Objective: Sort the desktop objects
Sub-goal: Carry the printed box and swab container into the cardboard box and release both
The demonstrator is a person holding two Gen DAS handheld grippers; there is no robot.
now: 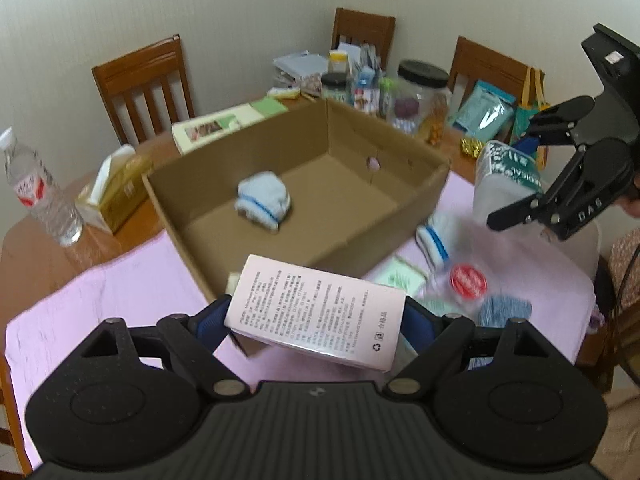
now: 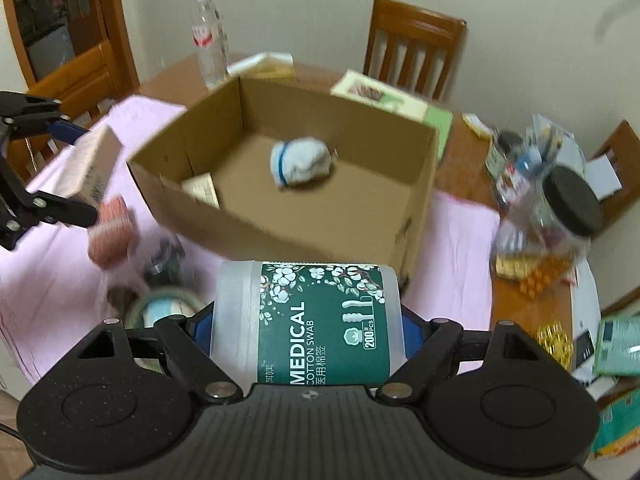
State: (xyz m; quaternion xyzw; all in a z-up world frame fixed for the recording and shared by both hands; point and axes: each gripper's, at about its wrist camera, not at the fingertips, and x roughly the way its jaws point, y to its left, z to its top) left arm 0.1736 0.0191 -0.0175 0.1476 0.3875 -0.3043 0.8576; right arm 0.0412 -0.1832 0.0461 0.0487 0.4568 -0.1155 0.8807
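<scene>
My left gripper [image 1: 316,316] is shut on a pink printed carton [image 1: 320,304], held just before the near corner of an open cardboard box [image 1: 380,240]. A rolled white sock with blue stripes [image 1: 264,200] lies inside that box. My right gripper [image 2: 306,328] is shut on a green-labelled cotton swab tub [image 2: 308,320], in front of the cardboard box [image 2: 280,232]. The sock [image 2: 302,164] and a small pale carton [image 2: 202,190] lie in the box. Each view shows the other gripper, the right gripper [image 1: 516,172] and the left gripper [image 2: 82,172], holding its item.
A pink cloth [image 1: 100,304] covers the wooden table. On it by the box lie a striped sock [image 1: 432,240], a red lid [image 1: 467,282] and a blue knit piece [image 1: 504,310]. A water bottle [image 1: 36,188], tissue box [image 1: 116,188], book [image 1: 228,124], jar [image 1: 420,96] and chairs stand behind.
</scene>
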